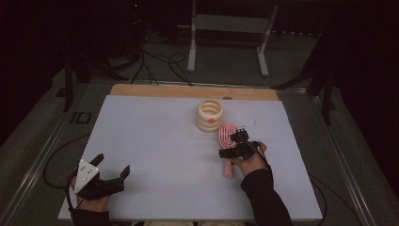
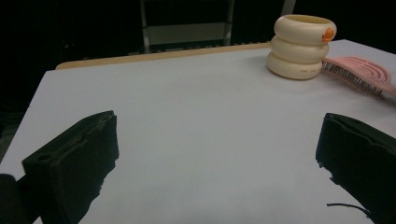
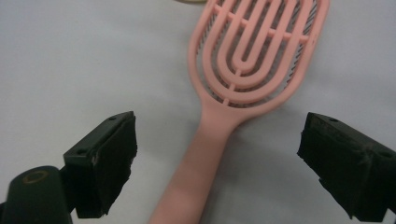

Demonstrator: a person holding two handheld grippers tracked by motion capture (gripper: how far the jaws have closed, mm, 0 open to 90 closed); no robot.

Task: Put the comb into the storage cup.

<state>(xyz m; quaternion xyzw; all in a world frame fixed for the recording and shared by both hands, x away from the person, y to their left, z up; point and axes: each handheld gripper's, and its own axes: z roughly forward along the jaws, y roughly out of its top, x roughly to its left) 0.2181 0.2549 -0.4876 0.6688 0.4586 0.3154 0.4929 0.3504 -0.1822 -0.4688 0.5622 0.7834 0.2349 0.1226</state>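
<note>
Right claw (image 3: pixel 217 163) released, straddling pink hairbrush (image 3: pixel 243 84) handle; off-centre squeeze could spin brush on desk (image 1: pixel 160 141). Left claw (image 2: pixel 215 172) released, idle.

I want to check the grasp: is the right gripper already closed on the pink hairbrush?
No, the right gripper is open, its jaws apart on either side of the pink hairbrush handle.

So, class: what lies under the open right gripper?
Under the right gripper lies the pink vented plastic hairbrush, handle between the spread jaws, on the white table. Its bristles face down, mostly hidden.
</note>
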